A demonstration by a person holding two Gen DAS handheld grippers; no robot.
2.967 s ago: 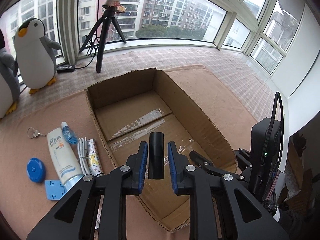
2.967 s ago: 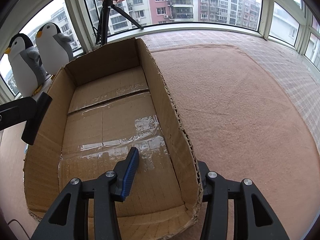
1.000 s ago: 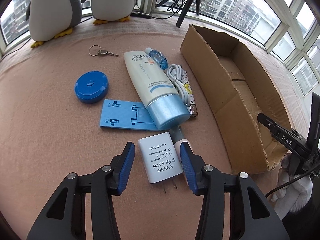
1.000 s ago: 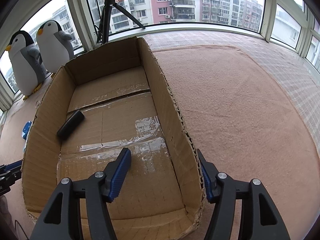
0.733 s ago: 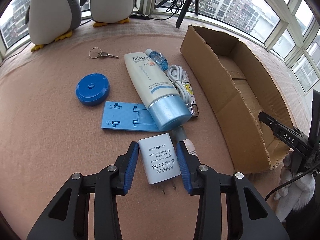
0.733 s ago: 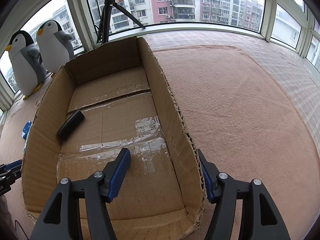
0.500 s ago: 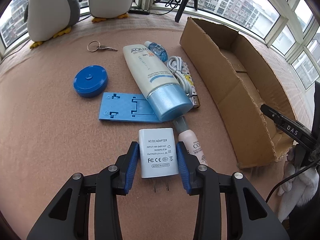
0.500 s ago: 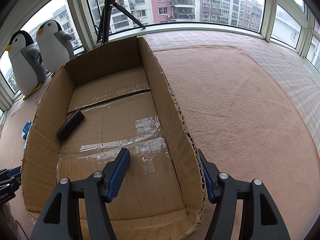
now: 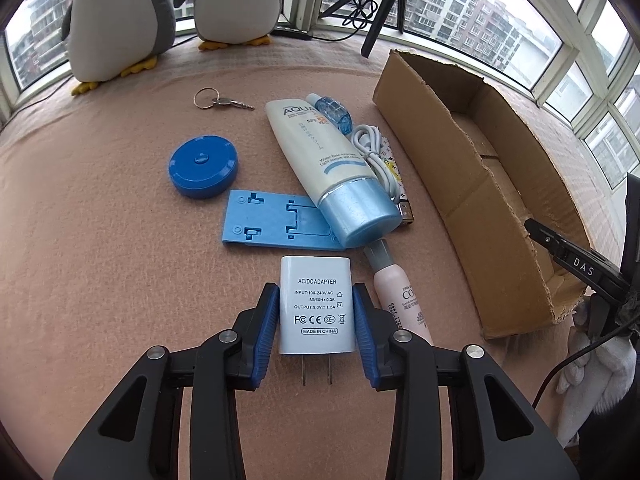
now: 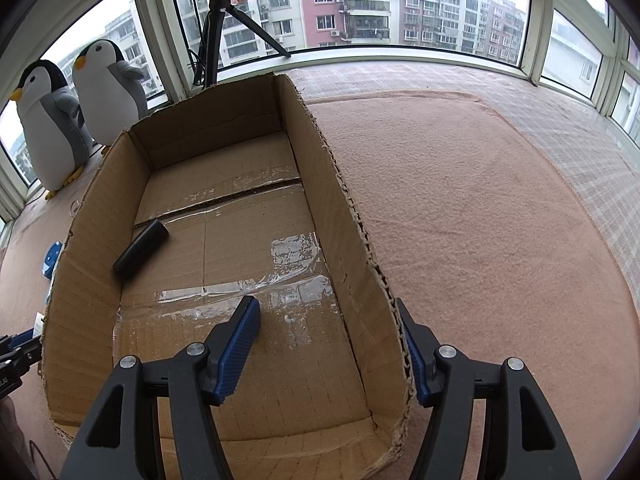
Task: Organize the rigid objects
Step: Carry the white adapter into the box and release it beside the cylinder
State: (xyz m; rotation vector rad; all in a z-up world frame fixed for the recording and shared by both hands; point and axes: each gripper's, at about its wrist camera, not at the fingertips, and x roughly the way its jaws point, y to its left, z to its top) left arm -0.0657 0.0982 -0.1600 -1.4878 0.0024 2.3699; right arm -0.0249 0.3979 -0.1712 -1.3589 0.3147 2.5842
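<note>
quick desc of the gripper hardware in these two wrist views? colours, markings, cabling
Both the left gripper and right gripper are black linkage frames with silver pivot bolts and ribbed blue finger pads. From the left view, the right unit shows white "DAS" lettering, a black cable and a white glove.

Between the jaws: a white, smooth, semi-gloss plastic AC/DC adapter (image 9: 317, 304) with bare metal prongs. Beyond the jaws: a matt blue plastic phone stand (image 9: 272, 224). Beneath: matt, napped pink felt-like cloth (image 9: 100, 264). Right jaws straddle the rough corrugated brown cardboard box (image 10: 348, 216) wall; glossy clear tape (image 10: 260, 284) on its floor.
</note>
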